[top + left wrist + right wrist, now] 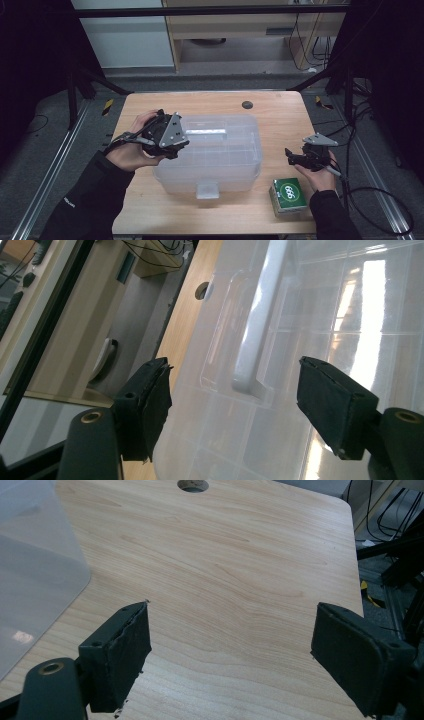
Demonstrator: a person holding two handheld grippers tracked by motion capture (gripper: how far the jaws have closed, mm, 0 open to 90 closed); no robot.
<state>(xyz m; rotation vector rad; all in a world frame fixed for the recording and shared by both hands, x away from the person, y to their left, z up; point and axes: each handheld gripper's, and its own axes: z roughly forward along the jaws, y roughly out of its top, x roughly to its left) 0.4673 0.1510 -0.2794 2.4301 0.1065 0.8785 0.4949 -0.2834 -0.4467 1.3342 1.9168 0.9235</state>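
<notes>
Two grippers, both jaws wide apart: my left gripper [232,410] over clear ribbed plastic box [220,160] w/ white handle [257,325], mid-table; right gripper [300,156] nr right edge, green carton [289,196] beside.

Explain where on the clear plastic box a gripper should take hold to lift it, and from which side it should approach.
Probably the white carry handle lying flat in the recess of the clear plastic box lid. It is a narrow bar a jaw pair can straddle, whereas the body looks too wide. Come from above, jaws across the bar; the left gripper is open, with the handle's end between its jaws.
</notes>
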